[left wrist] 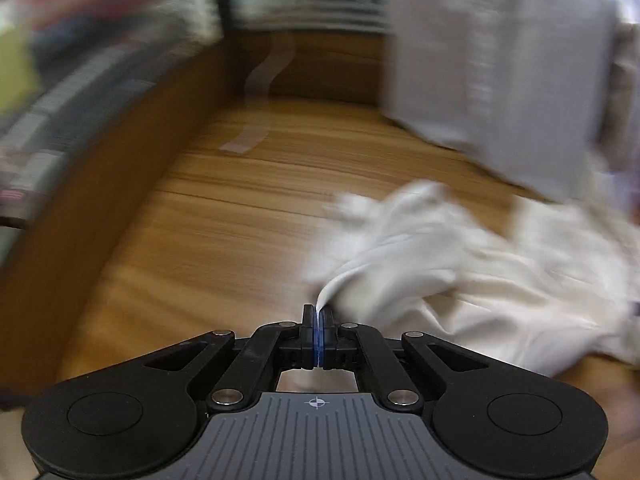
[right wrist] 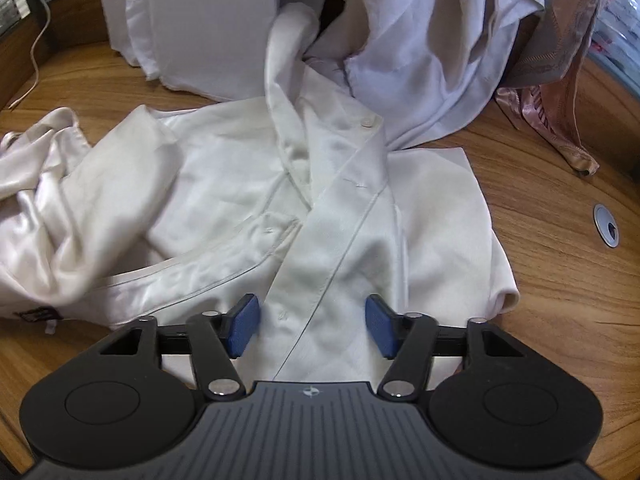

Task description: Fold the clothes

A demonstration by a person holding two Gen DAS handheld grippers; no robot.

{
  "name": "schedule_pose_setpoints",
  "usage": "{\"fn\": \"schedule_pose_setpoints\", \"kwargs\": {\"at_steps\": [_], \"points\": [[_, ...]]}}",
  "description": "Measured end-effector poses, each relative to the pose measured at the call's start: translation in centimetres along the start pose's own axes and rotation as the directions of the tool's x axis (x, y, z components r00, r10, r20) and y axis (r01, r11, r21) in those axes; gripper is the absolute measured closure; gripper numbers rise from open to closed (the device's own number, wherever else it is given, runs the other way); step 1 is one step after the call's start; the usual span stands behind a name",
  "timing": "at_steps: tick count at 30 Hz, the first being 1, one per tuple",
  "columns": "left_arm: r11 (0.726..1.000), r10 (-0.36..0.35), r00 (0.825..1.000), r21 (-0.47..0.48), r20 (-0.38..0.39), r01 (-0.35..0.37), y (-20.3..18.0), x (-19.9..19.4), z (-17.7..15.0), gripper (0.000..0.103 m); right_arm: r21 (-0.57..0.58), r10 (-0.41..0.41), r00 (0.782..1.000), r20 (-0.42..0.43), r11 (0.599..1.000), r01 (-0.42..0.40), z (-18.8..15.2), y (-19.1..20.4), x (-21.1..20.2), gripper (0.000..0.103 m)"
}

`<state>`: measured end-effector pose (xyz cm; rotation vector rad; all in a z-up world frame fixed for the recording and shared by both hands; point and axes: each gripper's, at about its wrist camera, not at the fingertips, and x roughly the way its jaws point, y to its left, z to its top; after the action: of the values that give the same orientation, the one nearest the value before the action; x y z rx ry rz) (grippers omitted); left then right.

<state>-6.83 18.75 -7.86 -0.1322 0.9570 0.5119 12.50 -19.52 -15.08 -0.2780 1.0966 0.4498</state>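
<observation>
Left fingers pinch an edge of the cream satin button-up shirt spread mid-frame on the wooden surface; right fingers hang apart over its placket.

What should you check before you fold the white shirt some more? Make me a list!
1. Left gripper pinching the shirt: ok, jaws shut on a fold of fabric.
2. Right gripper ready to grab: ok, jaws open above the button strip, not yet pressing it.
3. Shirt lying flat: not ok, its left part is bunched up.
4. Shirt free of the other clothes: not ok, they overlap its collar end.
5. Bare table for folding: ok on the right.
6. Left view sharp: not ok, blurred.
</observation>
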Motion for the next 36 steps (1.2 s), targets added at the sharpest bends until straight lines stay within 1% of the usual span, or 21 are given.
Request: {"fn": "schedule_pose_setpoints", "kwargs": {"at_steps": [1, 2, 3, 5, 6, 7, 9, 11, 12, 13, 14, 16, 19, 22, 24, 27, 29, 31, 32, 34, 36], "points": [[1.000, 0.006, 1.000, -0.020, -0.010, -0.006, 0.4, 0.1, 0.1, 0.099, 0.016, 0.001, 1.000, 0.000, 1.000, -0.001, 0.0, -0.5, 0.0, 0.088], [0.999, 0.003, 1.000, -0.044, -0.023, -0.004, 0.8, 0.2, 0.1, 0.099, 0.032, 0.002, 1.000, 0.001, 0.999, -0.002, 0.1, -1.0, -0.1, 0.093], [0.998, -0.010, 1.000, -0.068, -0.028, 0.008, 1.0, 0.1, 0.1, 0.099, 0.048, 0.003, 1.000, 0.003, 0.999, -0.004, 0.1, -1.5, -0.2, 0.093], [0.995, -0.043, 0.999, -0.092, -0.016, 0.041, 0.7, -0.4, 0.2, 0.090, 0.076, 0.017, 0.999, 0.029, 0.997, -0.019, 0.1, -2.6, -1.5, 0.093], [0.994, -0.064, 0.998, -0.090, -0.005, 0.063, 0.4, -0.6, 0.3, 0.079, 0.089, 0.022, 0.999, 0.043, 0.996, -0.026, 0.0, -3.1, -2.3, 0.093], [0.993, -0.093, 0.996, -0.078, 0.011, 0.094, -0.3, -0.9, 0.4, 0.072, 0.100, 0.021, 0.998, 0.063, 0.995, -0.027, -0.1, -3.8, -3.3, 0.093], [0.987, -0.154, 0.988, -0.035, 0.029, 0.155, -1.9, -1.2, 0.8, 0.071, 0.123, 0.019, 0.995, 0.101, 0.992, -0.031, -0.4, -5.3, -5.5, 0.093], [0.971, -0.237, 0.971, 0.023, 0.026, 0.237, -3.9, -1.4, 1.4, 0.070, 0.175, 0.019, 0.992, 0.121, 0.984, -0.040, -1.0, -7.4, -7.4, 0.093], [0.959, -0.278, 0.960, 0.056, 0.025, 0.277, -5.2, -1.5, 1.5, 0.067, 0.200, 0.019, 0.991, 0.130, 0.979, -0.045, -1.3, -8.5, -8.4, 0.093], [0.945, -0.318, 0.948, 0.089, 0.023, 0.315, -6.5, -1.7, 1.6, 0.062, 0.225, 0.020, 0.991, 0.133, 0.973, -0.050, -1.6, -9.6, -9.1, 0.093], [0.928, -0.357, 0.934, 0.122, 0.020, 0.352, -7.9, -1.8, 1.7, 0.059, 0.249, 0.021, 0.991, 0.134, 0.967, -0.055, -2.1, -10.7, -9.8, 0.093], [0.894, -0.415, 0.910, 0.191, 0.009, 0.405, -10.7, -2.0, 1.7, 0.058, 0.283, 0.016, 0.992, 0.126, 0.958, -0.052, -3.5, -12.8, -10.8, 0.093], [0.840, -0.477, 0.879, 0.281, -0.023, 0.464, -15.5, -2.5, 1.2, 0.058, 0.318, 0.009, 0.995, 0.098, 0.947, -0.040, -6.1, -15.4, -11.8, 0.093], [0.780, -0.530, 0.845, 0.350, -0.072, 0.519, -19.7, -2.9, 0.1, 0.056, 0.350, 0.016, 0.999, 0.038, 0.936, -0.028, -9.6, -17.4, -11.9, 0.093], [0.737, -0.558, 0.822, 0.389, -0.111, 0.552, -22.3, -3.1, -0.7, 0.053, 0.360, 0.038, 0.999, 0.004, 0.932, -0.037, -11.7, -18.3, -12.0, 0.093], [0.668, -0.590, 0.788, 0.444, -0.174, 0.598, -26.2, -3.2, -2.1, 0.052, 0.350, 0.078, 0.996, -0.042, 0.935, -0.059, -14.5, -19.1, -11.9, 0.090], [0.634, -0.594, 0.778, 0.476, -0.205, 0.610, -28.5, -2.8, -2.9, 0.052, 0.323, 0.087, 0.995, -0.054, 0.944, -0.065, -15.5, -19.4, -12.1, 0.088], [0.609, -0.598, 0.768, 0.492, -0.231, 0.622, -30.5, -2.2, -3.3, 0.052, 0.286, 0.092, 0.995, -0.050, 0.955, -0.074, -15.9, -19.7, -12.6, 0.081], [0.604, -0.597, 0.766, 0.496, -0.238, 0.625, -31.4, -2.0, -3.6, 0.052, 0.273, 0.099, 0.994, -0.041, 0.958, -0.084, -15.7, -20.0, -12.7, 0.078], [0.597, -0.594, 0.764, 0.500, -0.251, 0.628, -33.1, -1.8, -4.1, 0.051, 0.245, 0.115, 0.993, -0.024, 0.964, -0.105, -15.3, -20.5, -12.9, 0.067], [0.595, -0.589, 0.765, 0.501, -0.259, 0.628, -34.3, -1.7, -4.3, 0.051, 0.204, 0.132, 0.991, -0.007, 0.971, -0.128, -14.2, -20.9, -12.7, 0.062]]}}
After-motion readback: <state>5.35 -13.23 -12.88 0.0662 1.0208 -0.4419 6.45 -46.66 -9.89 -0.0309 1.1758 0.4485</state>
